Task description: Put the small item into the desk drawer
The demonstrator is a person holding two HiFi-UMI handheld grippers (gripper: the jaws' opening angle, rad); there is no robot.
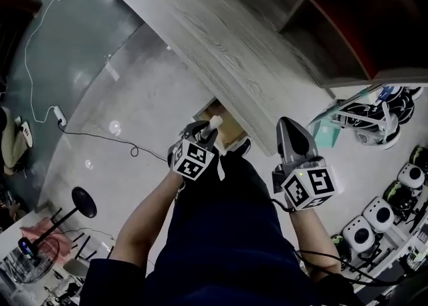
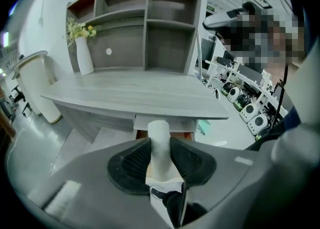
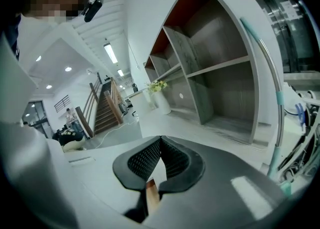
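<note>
A small white cylinder-shaped item [image 2: 160,148] stands between the black pads of my left gripper [image 2: 160,141], which is shut on it. In the head view the left gripper [image 1: 204,135] holds the white item [image 1: 214,123] just above the open desk drawer [image 1: 226,124], which juts out from under the grey wooden desk [image 1: 241,51]. The left gripper view shows the drawer [image 2: 142,134] straight ahead beneath the desktop, its brown inside partly hidden by the item. My right gripper [image 1: 293,132] hovers to the right at the desk's near edge, shut with nothing in it [image 3: 160,142].
A shelf unit [image 2: 150,28] stands behind the desk, with a white vase of flowers [image 2: 82,53] on the desktop. A white bin [image 2: 37,85] is at the desk's left end. Small robots [image 1: 374,218] crowd the floor at right. A cable [image 1: 100,139] crosses the floor at left.
</note>
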